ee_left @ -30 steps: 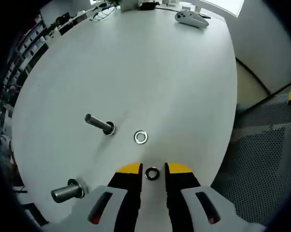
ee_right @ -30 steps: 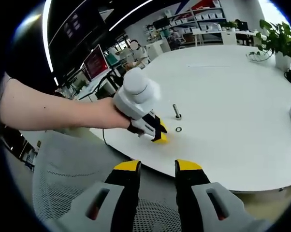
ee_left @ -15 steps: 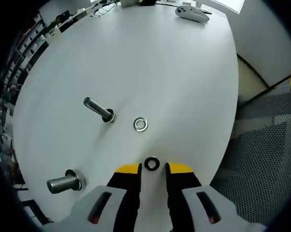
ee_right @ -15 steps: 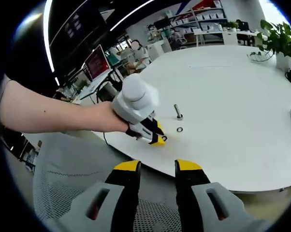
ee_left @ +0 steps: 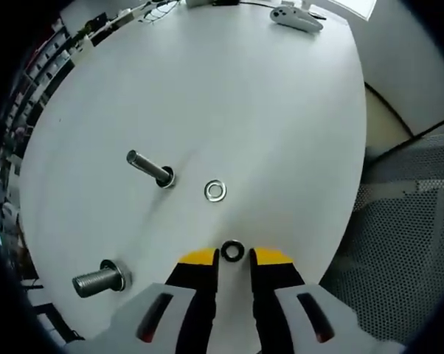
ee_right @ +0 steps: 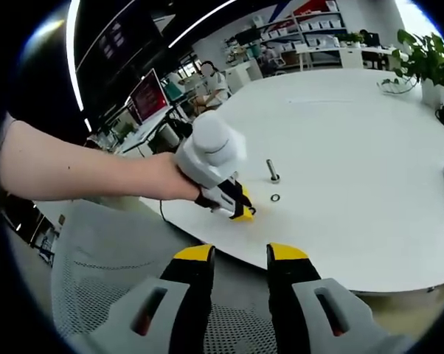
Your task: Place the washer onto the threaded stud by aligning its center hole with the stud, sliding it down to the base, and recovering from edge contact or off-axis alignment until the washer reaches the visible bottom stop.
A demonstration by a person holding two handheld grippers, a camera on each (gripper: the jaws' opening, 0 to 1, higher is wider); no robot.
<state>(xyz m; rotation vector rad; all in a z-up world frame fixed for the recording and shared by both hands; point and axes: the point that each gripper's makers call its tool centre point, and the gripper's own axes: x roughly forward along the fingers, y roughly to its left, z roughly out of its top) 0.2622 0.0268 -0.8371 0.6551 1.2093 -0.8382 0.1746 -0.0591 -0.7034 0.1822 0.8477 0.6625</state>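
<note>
A threaded stud point(ee_left: 150, 168) stands on the white table point(ee_left: 266, 110), with a silver washer point(ee_left: 215, 192) lying flat to its right. A dark washer point(ee_left: 232, 251) lies on the table right at the yellow tips of my left gripper point(ee_left: 234, 257), which is open, its jaws a little wider than the washer. A second stud point(ee_left: 96, 281) with a washer at its base stands near the table edge. In the right gripper view, the left gripper point(ee_right: 239, 209) is held by a hand near the stud point(ee_right: 271, 171). My right gripper point(ee_right: 240, 254) hangs open and empty off the table's edge.
A mesh chair point(ee_left: 403, 243) sits beside the table edge and below my right gripper point(ee_right: 96, 287). A game controller point(ee_left: 296, 16) lies at the far end. A potted plant point(ee_right: 426, 63) stands on the table. Desks, monitors and shelves fill the background.
The dark washer lay deeper between my left jaws and now sits level with their tips; the jaws have narrowed slightly. The right gripper has not moved.
</note>
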